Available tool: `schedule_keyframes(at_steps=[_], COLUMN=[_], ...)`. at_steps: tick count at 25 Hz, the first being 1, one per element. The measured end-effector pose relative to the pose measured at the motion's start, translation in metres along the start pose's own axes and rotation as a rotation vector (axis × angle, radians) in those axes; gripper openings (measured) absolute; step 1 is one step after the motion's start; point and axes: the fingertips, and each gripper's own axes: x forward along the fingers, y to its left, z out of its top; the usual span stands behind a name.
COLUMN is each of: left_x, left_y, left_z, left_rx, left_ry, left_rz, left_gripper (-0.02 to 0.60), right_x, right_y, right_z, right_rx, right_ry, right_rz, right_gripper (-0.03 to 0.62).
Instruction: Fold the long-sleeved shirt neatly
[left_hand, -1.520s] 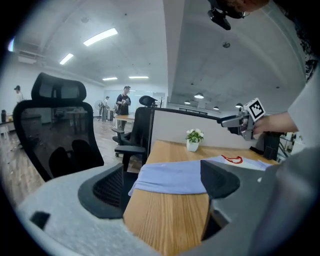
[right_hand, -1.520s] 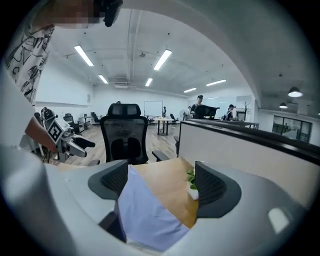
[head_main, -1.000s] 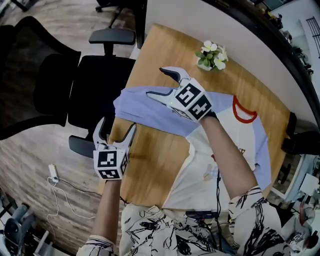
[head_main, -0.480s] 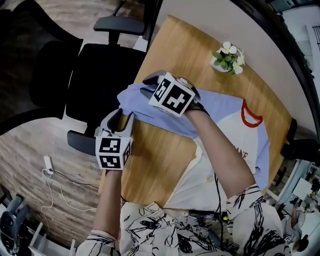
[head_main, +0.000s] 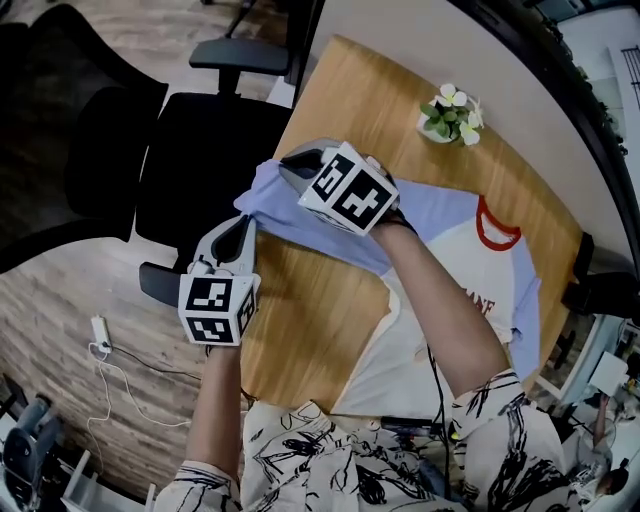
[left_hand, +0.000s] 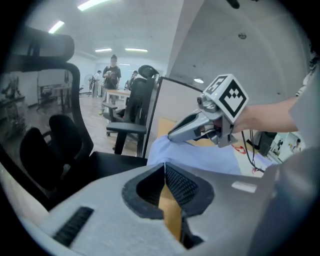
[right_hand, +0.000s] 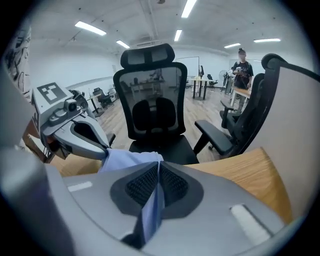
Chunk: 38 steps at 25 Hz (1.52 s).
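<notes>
A long-sleeved shirt (head_main: 470, 270) with a white body, red collar and light-blue sleeves lies on the wooden table (head_main: 310, 320). Its left sleeve (head_main: 300, 215) stretches toward the table's left edge. My left gripper (head_main: 245, 218) has its jaws together on the near corner of the sleeve end, seen pinching it in the right gripper view (right_hand: 102, 147). My right gripper (head_main: 290, 160) sits over the far side of the sleeve end. Its jaws are closing, with blue sleeve cloth (right_hand: 150, 210) pressed between the pads. The sleeve end bunches up between the two grippers.
A small pot of white flowers (head_main: 448, 112) stands near the table's far edge. A black office chair (head_main: 200, 150) is close beside the table's left edge, just past the sleeve end. A white cable (head_main: 100, 335) lies on the floor.
Both grippers stood open before and are now closed on the sleeve end. The right gripper moved left along the sleeve, the left one moved up to its near corner, and the cloth has bunched.
</notes>
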Motion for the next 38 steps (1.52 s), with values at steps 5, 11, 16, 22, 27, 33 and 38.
schedule_keyframes(at_steps=[5, 11, 16, 22, 27, 33, 38], left_x=[-0.013, -0.035, -0.052, -0.059, -0.051, 0.002, 0.064], left_y=[-0.026, -0.107, -0.203, -0.322, -0.414, -0.494, -0.528], left_z=[0.032, 0.085, 0.123, 0.139, 0.131, 0.066, -0.02], left_rx=[0.056, 0.104, 0.17, 0.245, 0.306, 0.412, 0.495], left_ry=[-0.068, -0.189, -0.279, -0.326, -0.329, -0.183, -0.009], left_rz=[-0.019, -0.1, -0.175, -0.242, -0.314, -0.383, -0.377], left_gripper=[0.014, 0.014, 0.014, 0.014, 0.014, 0.015, 0.015], right_x=[-0.033, -0.12, -0.22, -0.329, -0.386, -0.408, -0.376], right_y=[-0.007, -0.017, -0.017, -0.017, -0.014, -0.017, -0.018], right_z=[0.011, 0.013, -0.008, -0.067, -0.132, -0.24, -0.354], right_rx=[0.003, 0.05, 0.064, 0.089, 0.118, 0.187, 0.272], right_ry=[-0.047, -0.176, -0.279, -0.341, -0.328, -0.249, -0.116], right_rz=[-0.053, -0.126, -0.185, -0.26, -0.317, -0.384, -0.437], right_gripper=[0.022, 0.021, 0.021, 0.021, 0.022, 0.023, 0.025])
